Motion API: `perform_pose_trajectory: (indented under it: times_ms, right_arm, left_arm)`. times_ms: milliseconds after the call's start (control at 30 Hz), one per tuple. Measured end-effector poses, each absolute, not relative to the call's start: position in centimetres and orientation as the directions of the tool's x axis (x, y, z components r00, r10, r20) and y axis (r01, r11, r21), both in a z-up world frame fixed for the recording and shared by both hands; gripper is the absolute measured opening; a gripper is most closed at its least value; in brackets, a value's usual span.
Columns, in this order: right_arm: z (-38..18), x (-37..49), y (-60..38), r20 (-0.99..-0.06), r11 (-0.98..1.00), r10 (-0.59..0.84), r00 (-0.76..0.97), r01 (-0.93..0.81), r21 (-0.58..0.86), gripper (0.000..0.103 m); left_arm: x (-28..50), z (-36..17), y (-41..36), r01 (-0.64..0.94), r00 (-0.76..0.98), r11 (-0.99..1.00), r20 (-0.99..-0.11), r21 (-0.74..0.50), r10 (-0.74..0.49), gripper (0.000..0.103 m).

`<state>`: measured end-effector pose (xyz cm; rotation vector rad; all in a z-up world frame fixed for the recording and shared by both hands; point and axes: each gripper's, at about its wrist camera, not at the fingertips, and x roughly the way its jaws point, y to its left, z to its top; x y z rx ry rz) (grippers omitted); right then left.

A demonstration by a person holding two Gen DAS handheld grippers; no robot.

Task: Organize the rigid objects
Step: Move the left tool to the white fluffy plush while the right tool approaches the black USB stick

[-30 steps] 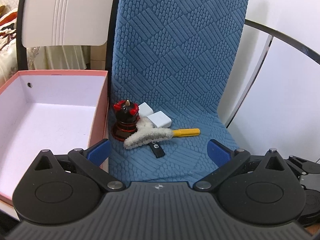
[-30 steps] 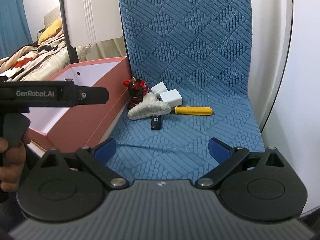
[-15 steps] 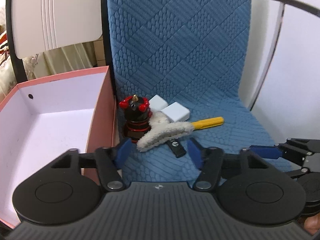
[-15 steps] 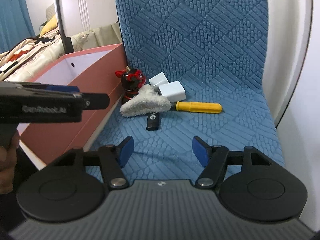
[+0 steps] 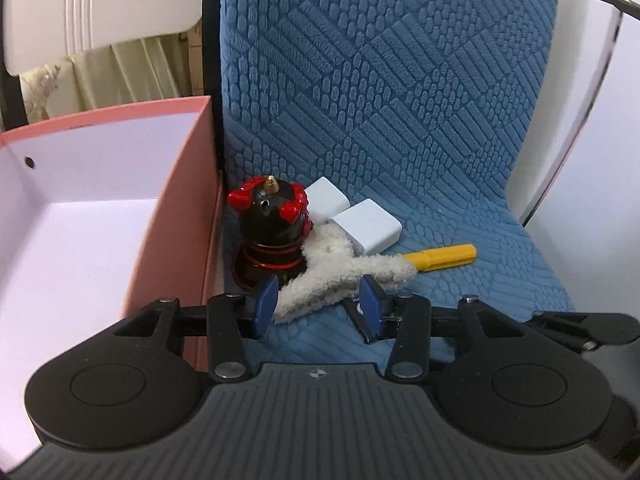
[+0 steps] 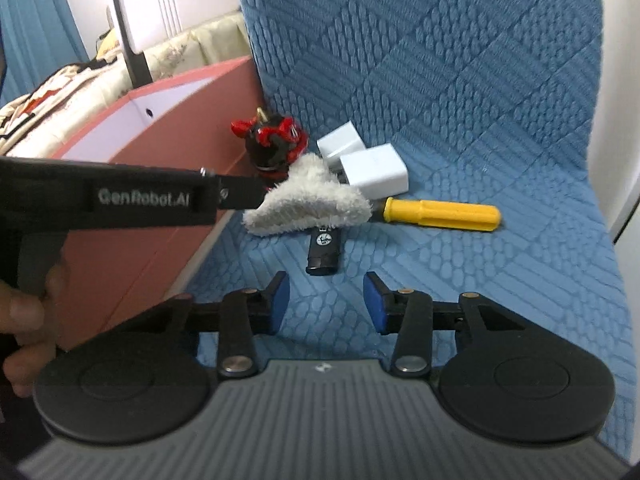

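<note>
On the blue chair seat lie a black-and-red figurine (image 5: 270, 232) (image 6: 274, 144), two white blocks (image 5: 368, 230) (image 6: 374, 170), a white fluffy cloth (image 5: 332, 276) (image 6: 310, 202), a yellow-handled screwdriver (image 5: 440, 257) (image 6: 440, 213) and a small black device (image 6: 325, 246), partly under the cloth. My left gripper (image 5: 318, 304) is open, its pads either side of the cloth's near end. My right gripper (image 6: 324, 300) is open and empty, just short of the black device.
A pink open box (image 5: 176, 216) (image 6: 168, 128) with a white inside stands left of the chair, against the seat edge. The chair's blue backrest (image 5: 380, 80) rises behind the objects. The left tool's body (image 6: 120, 196) crosses the right wrist view at left.
Both grippers have moved forward toward the pile and narrowed their jaws. The left one now straddles the cloth's near end; the right one has come close to the black device.
</note>
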<state>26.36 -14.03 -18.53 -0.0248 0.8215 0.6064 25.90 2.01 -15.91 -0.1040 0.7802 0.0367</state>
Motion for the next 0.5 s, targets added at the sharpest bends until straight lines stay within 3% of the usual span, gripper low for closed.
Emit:
perform_pose_trajectory:
  times_ms: [300, 500]
  right_arm:
    - [-20.3, 28.4, -11.9, -0.714, 0.815, 0.487, 0.504, -0.556, 0.163, 0.041]
    - [-20.8, 29.4, -11.4, -0.706, 0.806, 0.495, 0.506, -0.571, 0.157, 0.037]
  left_arm:
    - [29.1, -17.6, 2.6, -0.091, 0.678, 0.993, -0.735, -0.071, 0.01, 0.052]
    - [30.3, -18.5, 3.2, -0.067, 0.66, 0.99, -0.75, -0.121, -0.047, 0.053]
